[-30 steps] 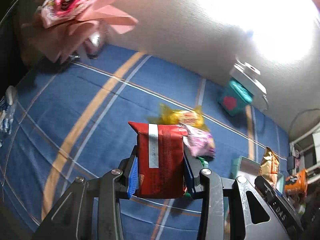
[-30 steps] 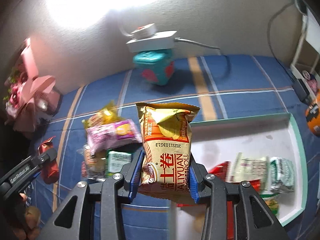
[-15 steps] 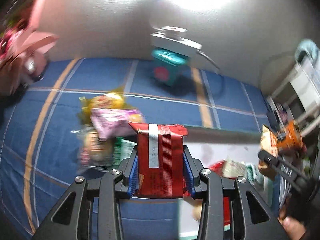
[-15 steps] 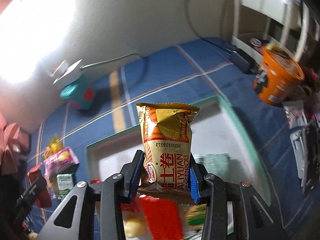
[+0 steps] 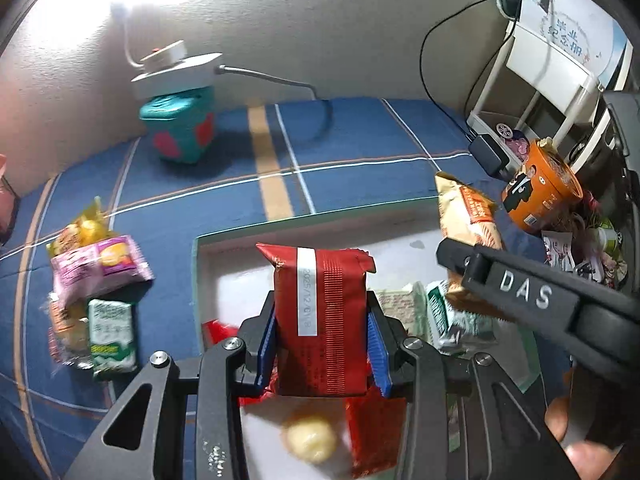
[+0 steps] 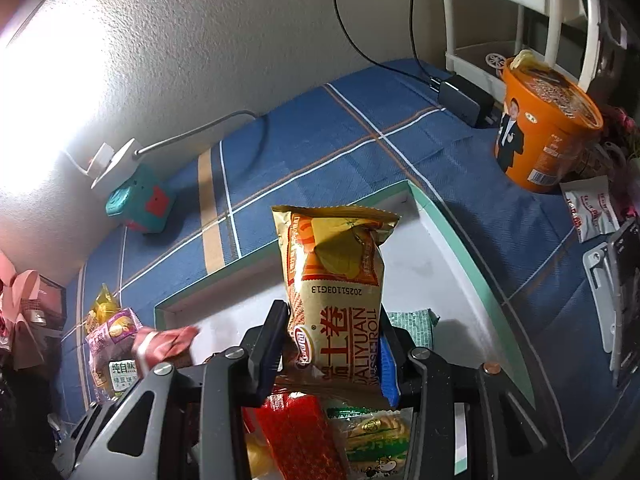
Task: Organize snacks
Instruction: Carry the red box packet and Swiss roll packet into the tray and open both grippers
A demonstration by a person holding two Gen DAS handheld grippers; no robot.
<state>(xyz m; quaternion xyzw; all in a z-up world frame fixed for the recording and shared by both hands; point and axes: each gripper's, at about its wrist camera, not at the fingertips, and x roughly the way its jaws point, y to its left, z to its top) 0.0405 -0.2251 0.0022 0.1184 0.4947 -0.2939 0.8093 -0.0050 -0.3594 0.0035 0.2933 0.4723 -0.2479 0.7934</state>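
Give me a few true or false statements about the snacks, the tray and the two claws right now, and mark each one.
1. The left claw grips a red packet. True.
2. The right claw is open and holds nothing. False: it grips a gold egg roll packet.
3. The white tray already holds snacks. True.
4. The orange noodle cup stands in the tray. False: it stands on the blue cloth, outside the tray.
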